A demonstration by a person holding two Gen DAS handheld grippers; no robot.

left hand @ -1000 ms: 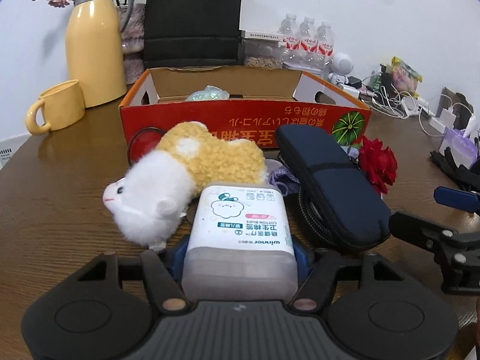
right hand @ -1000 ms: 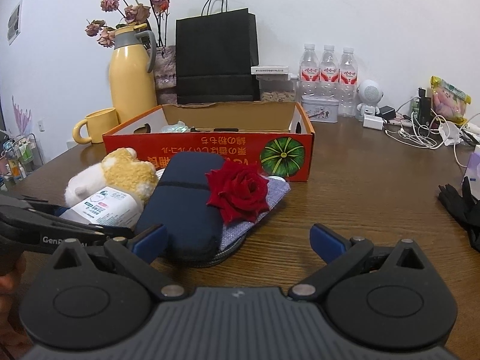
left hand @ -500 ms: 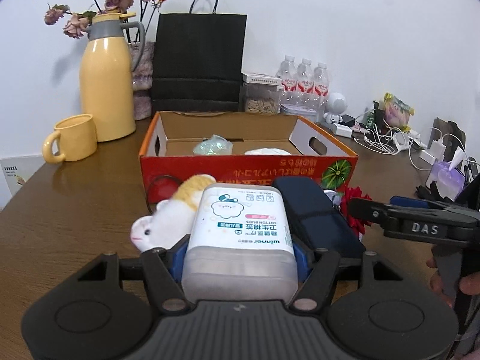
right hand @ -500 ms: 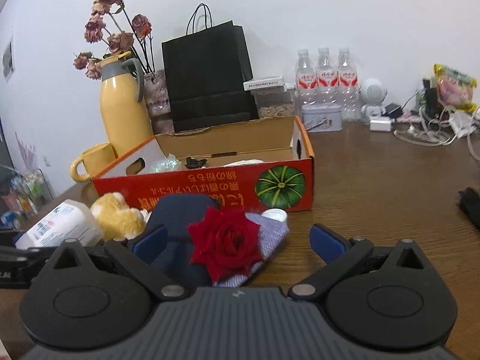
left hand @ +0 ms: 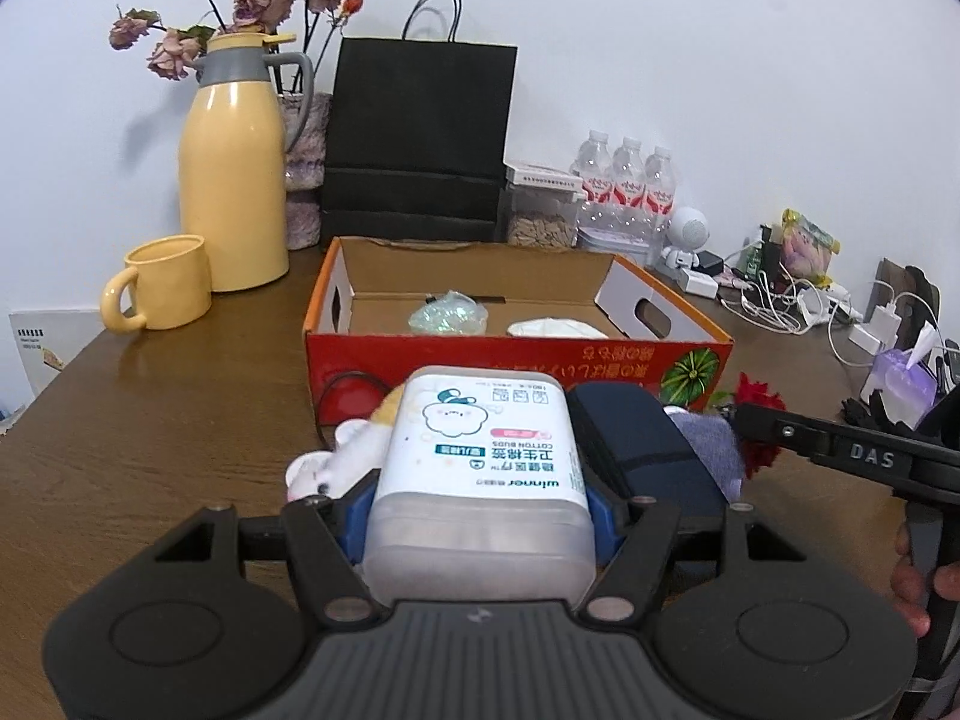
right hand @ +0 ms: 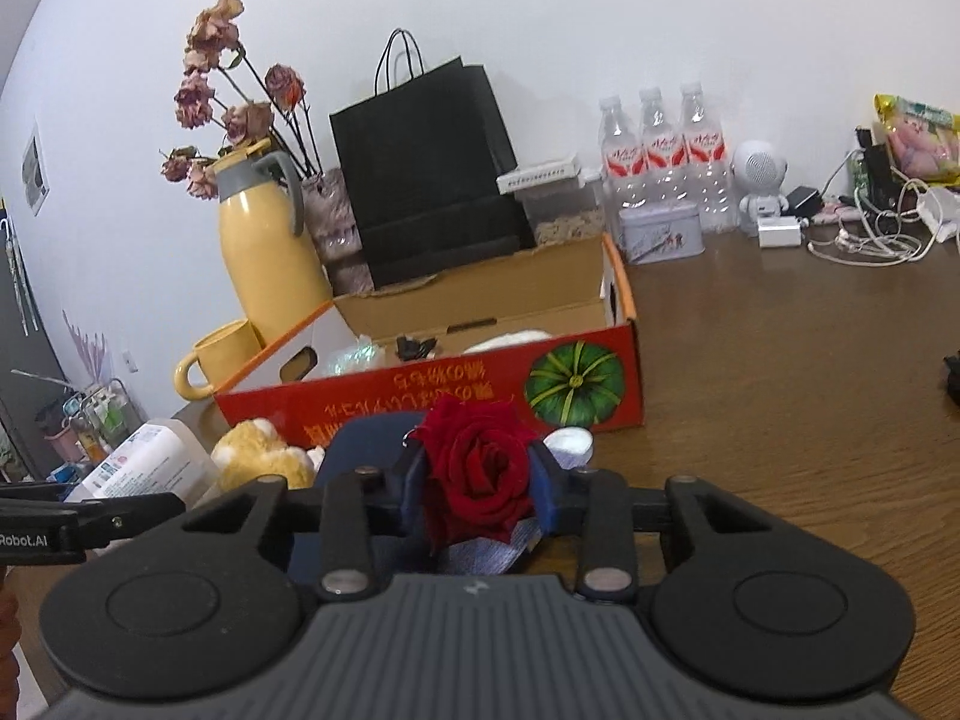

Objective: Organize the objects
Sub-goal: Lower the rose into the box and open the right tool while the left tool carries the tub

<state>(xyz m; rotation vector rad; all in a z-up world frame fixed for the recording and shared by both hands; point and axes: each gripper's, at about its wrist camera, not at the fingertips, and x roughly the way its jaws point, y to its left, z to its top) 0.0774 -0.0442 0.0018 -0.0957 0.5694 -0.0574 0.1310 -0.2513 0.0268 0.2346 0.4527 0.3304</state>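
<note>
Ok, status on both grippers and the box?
Left gripper shut on cotton bud box. Right gripper just closed on red rose. Cardboard box open ahead, nothing blocking.

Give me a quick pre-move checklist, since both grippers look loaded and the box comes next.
1. Left gripper clamped on cotton bud box: ok.
2. Right gripper, jaws just closing, pads against red rose: ok.
3. Rose grip firm enough to lift: cannot tell.
4. Free floor space in cardboard box: ok.
5. Cotton bud box lifted clear of plush toy: ok.
6. Grippers apart from each other: ok.
</note>
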